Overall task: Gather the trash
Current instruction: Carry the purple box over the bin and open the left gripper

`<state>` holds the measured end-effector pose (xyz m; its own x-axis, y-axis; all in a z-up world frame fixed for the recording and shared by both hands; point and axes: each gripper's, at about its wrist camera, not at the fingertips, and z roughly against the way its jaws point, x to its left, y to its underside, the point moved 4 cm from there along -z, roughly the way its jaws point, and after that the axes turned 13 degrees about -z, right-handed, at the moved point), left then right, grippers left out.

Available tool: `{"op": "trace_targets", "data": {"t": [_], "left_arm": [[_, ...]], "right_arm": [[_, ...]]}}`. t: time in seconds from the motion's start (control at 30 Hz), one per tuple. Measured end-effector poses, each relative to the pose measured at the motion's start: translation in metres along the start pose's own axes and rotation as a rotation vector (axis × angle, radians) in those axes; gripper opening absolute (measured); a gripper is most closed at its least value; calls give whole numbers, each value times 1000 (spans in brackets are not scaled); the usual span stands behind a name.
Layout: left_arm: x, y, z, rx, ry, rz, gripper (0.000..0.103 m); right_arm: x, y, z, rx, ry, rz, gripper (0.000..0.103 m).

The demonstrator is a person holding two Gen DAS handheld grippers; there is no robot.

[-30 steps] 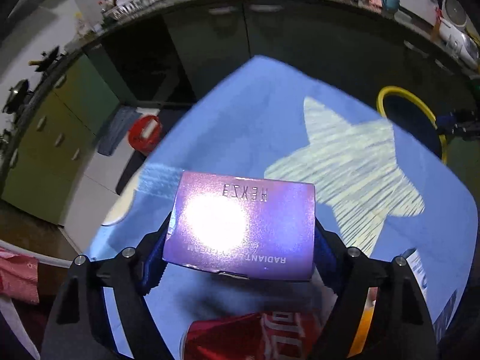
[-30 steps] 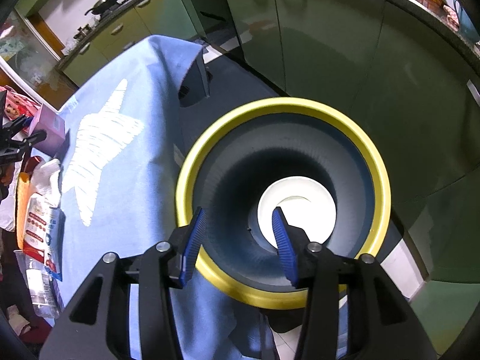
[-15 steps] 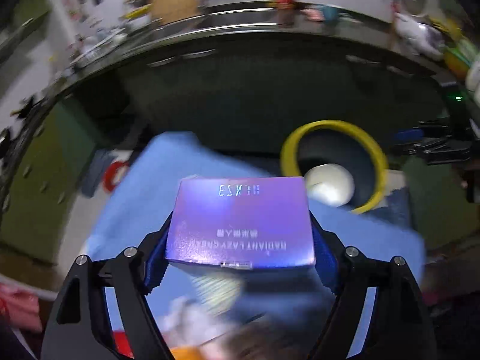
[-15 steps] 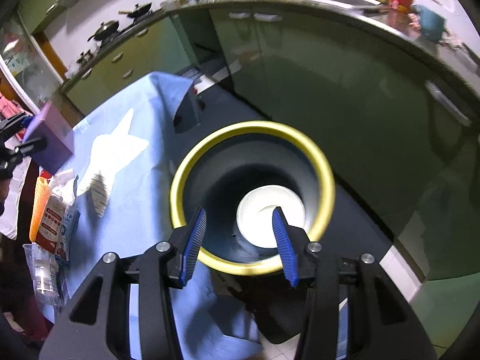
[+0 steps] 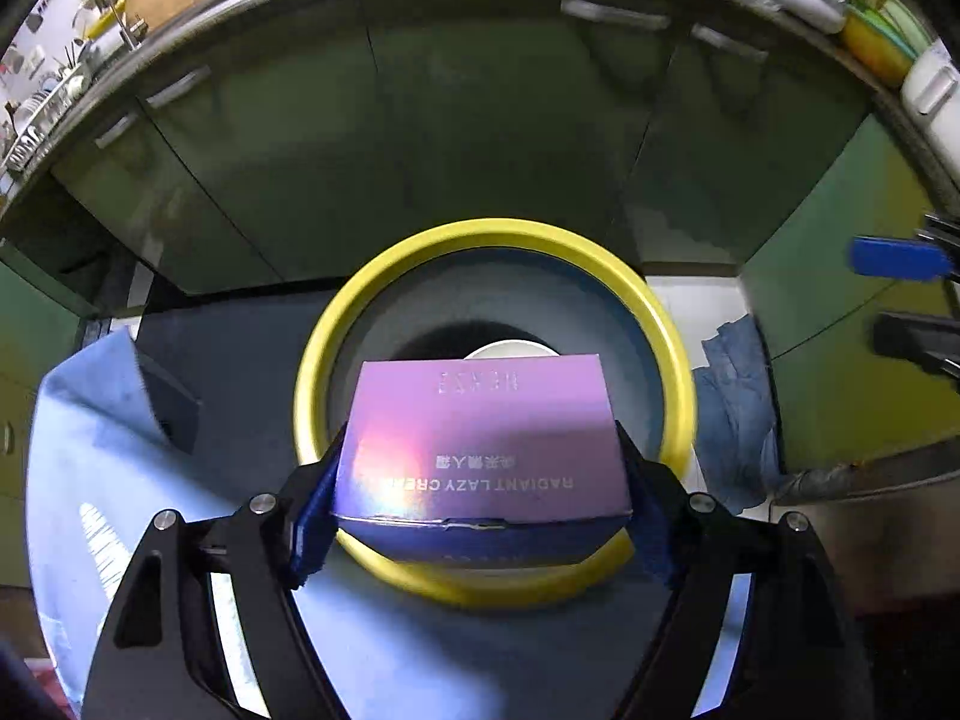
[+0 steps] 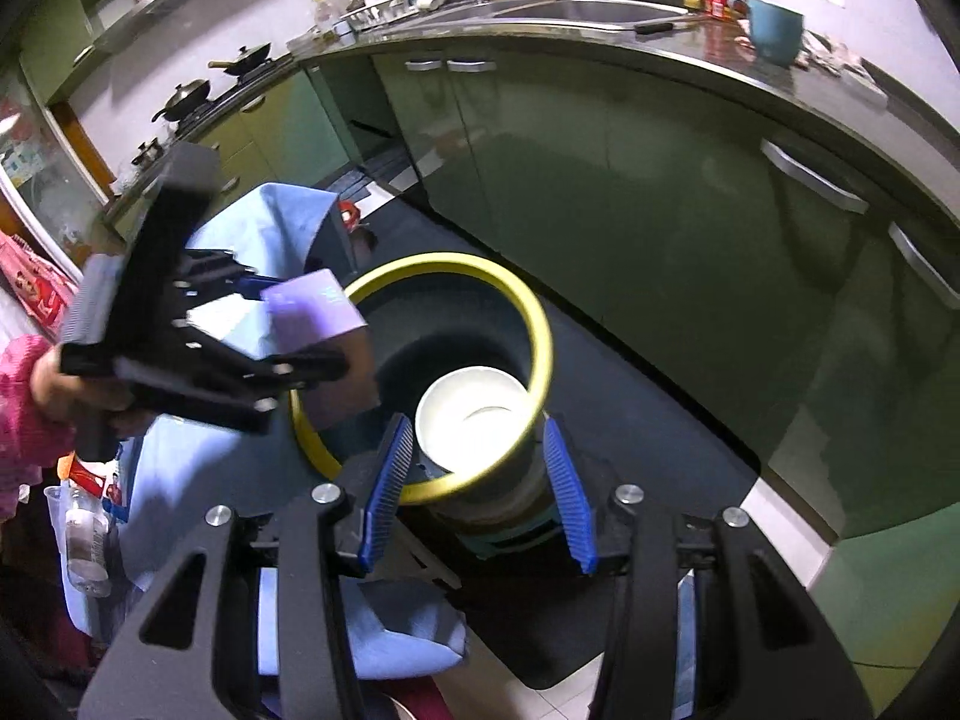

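Observation:
My left gripper [image 5: 483,480] is shut on a shiny purple cream box [image 5: 480,438], its blue pads pressed on the box's two sides. The box hangs over the near half of a dark bin with a yellow rim [image 5: 492,231]. A white bowl-like thing [image 5: 510,348] lies at the bin's bottom. In the right wrist view the box [image 6: 318,312] is at the bin's left rim [image 6: 540,330], held by the left gripper [image 6: 300,324]. My right gripper [image 6: 475,423] stands open and empty above the bin's near edge, over the white bowl [image 6: 474,414].
The blue-clothed table [image 6: 264,228] is left of the bin, with a plastic bottle [image 6: 84,540] and packets at its end. Green cabinets [image 6: 660,210] curve behind. A dark mat [image 6: 630,420] lies under the bin. A hand with a pink sleeve [image 6: 24,396] holds the left gripper.
My left gripper has carried the purple box from over the table's star pattern to above the bin. My right gripper has drawn back and up from the bin's mouth.

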<state>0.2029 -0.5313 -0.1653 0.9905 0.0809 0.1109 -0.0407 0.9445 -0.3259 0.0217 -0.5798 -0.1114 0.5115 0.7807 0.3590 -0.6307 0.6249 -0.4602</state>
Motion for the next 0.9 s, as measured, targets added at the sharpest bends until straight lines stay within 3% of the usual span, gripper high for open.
{"op": "trace_targets", "data": {"t": [0.13,0.27,0.37,0.5,0.67,0.9], "left_arm": [[1,-9,-25,32,-18,14,82],[0,-13,-17,21,-21,33,82],[0,-6,27,-48,-59,36,82],[7,27,106,-183,-108,130,85],[12,122,200,-317,-302,288,90],[11,271,275,-377,-526,534,98]], "right_arm": [[-12,2,3,-6,12,-21,47],[-14,3,5,-6,8,-26,47],[-8,4,5,-6,1,-11,47],[7,10,2,2,-14,23,47],[48,26,-17,66,-63,103,47],[151,60,-37,170,-178,291,47]]}}
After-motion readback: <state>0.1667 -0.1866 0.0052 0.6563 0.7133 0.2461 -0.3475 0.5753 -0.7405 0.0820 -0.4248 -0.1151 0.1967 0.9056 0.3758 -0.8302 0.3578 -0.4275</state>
